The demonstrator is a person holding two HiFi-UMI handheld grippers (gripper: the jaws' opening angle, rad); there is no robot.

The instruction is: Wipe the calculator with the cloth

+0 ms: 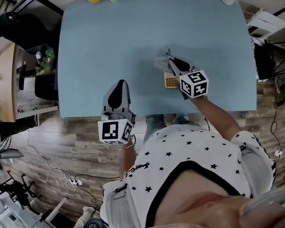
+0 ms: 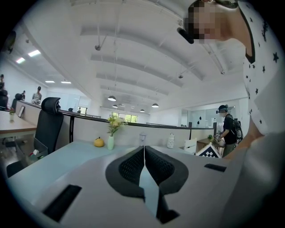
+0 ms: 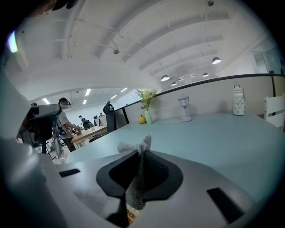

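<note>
A grey mesh cloth (image 3: 134, 187) is pinched between the fingers of the right gripper (image 1: 173, 63), over the small yellow calculator (image 1: 170, 81) on the pale blue desk (image 1: 103, 48), seemingly so it can be wiped. The left gripper (image 1: 120, 85) is held aside, well apart, fingers pressed together on nothing.

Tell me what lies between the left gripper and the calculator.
Nothing but bare blue table, seen in the head view, separates the left gripper from the calculator.
</note>
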